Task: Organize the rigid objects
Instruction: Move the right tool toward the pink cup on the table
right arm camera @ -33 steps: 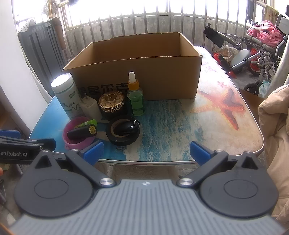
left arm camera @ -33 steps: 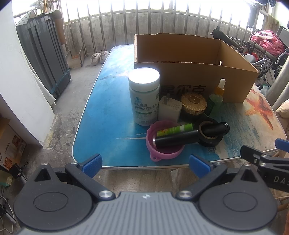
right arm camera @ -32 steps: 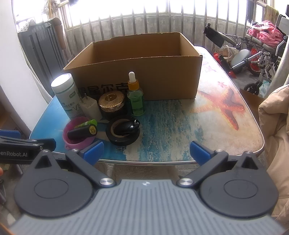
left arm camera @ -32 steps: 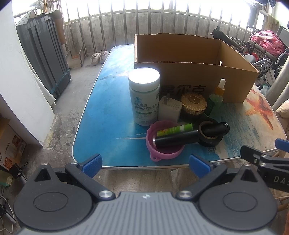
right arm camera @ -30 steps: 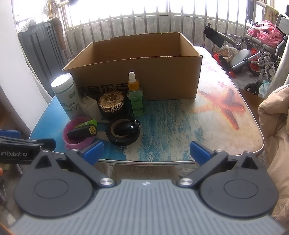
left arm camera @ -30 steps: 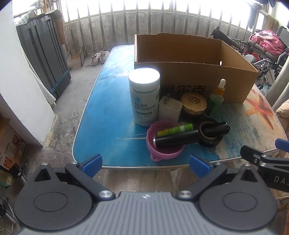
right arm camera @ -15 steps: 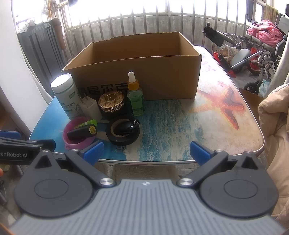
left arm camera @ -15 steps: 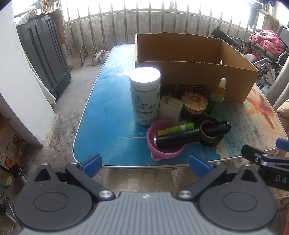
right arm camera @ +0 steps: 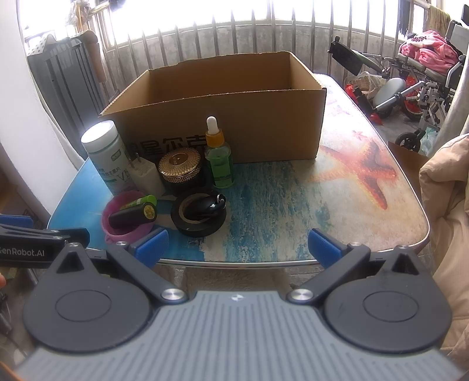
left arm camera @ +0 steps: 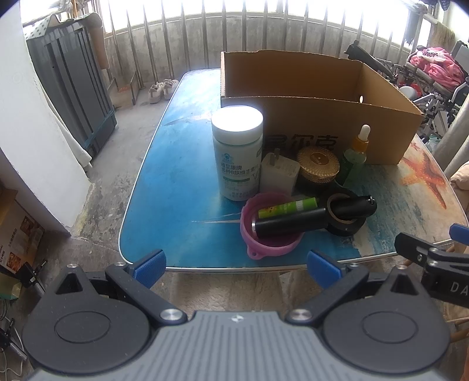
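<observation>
Bottle (left arm camera: 237, 152), rigid, likely light, slick: take its mid-body with your left gripper (left arm camera: 236, 265), both grippers' (right arm camera: 237, 244) fingers spread, empty.

Home balcony, barred windows (left arm camera: 205, 35), shoes (left arm camera: 162, 89), wheelchair (right arm camera: 422, 76), laundry (left arm camera: 433, 66)

Daylight floods through a barred window (right arm camera: 263, 26); a dark cabinet (left arm camera: 73, 88) stands left on bare concrete floor (left arm camera: 126, 140).
</observation>
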